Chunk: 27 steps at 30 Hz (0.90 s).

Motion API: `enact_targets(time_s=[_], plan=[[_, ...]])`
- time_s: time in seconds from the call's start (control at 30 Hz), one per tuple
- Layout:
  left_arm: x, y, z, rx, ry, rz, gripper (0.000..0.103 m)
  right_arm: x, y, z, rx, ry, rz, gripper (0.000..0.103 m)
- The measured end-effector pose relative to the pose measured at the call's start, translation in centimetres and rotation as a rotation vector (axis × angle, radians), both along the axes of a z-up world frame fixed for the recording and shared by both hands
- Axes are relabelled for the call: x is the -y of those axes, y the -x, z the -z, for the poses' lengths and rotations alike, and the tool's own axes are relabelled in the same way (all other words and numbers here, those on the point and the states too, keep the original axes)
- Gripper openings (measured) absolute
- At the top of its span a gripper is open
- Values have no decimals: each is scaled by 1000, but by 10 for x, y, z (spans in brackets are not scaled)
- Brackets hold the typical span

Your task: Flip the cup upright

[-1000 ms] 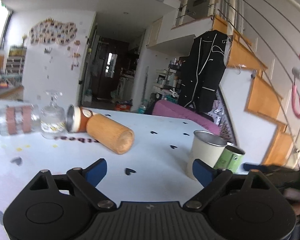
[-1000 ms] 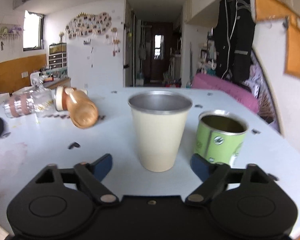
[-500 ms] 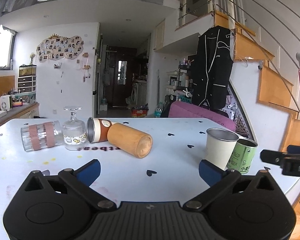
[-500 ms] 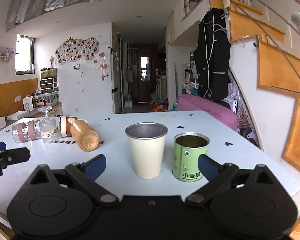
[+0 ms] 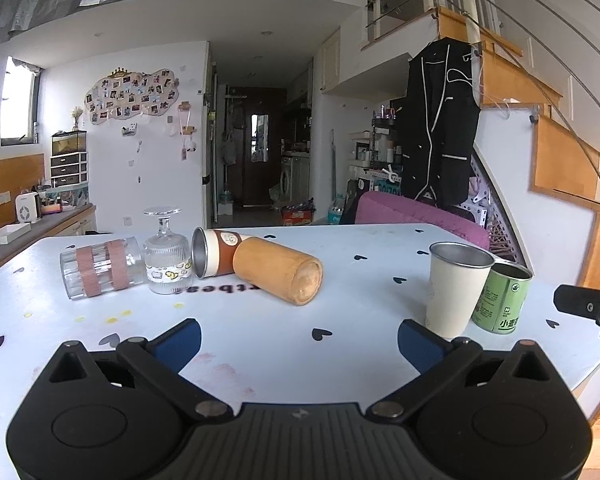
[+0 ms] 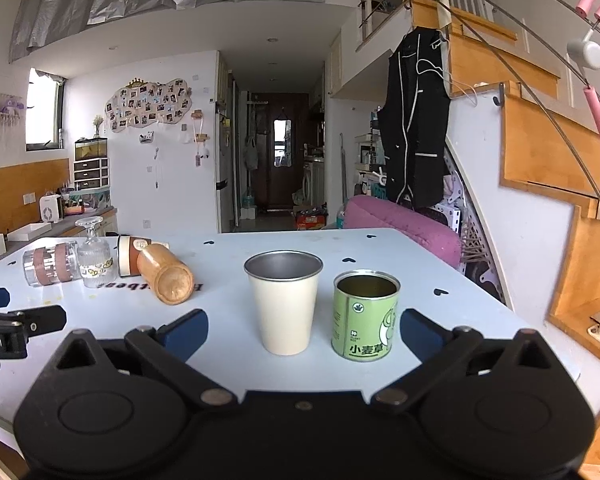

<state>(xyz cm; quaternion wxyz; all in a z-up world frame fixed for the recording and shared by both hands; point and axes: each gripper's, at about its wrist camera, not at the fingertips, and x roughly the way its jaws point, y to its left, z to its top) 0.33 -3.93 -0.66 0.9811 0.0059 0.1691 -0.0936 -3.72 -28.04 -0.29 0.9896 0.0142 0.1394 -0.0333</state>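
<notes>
The cream-coloured metal cup with a steel rim (image 6: 283, 304) stands upright, mouth up, on the pale blue desk dotted with small black hearts (image 6: 228, 344). Just to the right of the cream cup stands an open green tin can with printed characters (image 6: 366, 316), close beside it; whether the two touch cannot be told. Well to the left of the cream cup, a wooden cylindrical tumbler with a brown and white collar (image 5: 260, 266) lies on its side, its steel mouth turned away toward a ribbed clear stemmed glass (image 5: 166, 254) standing upside down. Farther left of that lies a clear glass tumbler with two brown bands (image 5: 100, 268), also on its side.

The right claw (image 6: 303, 334) is spread wide in front of the cream cup and the can, holding nothing. The left claw (image 5: 298, 340) is likewise wide apart and empty, sitting low over the desk to the left of the cream cup.
</notes>
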Motion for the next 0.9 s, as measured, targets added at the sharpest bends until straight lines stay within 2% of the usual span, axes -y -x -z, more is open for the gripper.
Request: enact_targets(time_s=[0.9], plan=[[4, 0, -1, -1, 1, 6, 103, -2, -1, 4, -22, 11, -3, 103]])
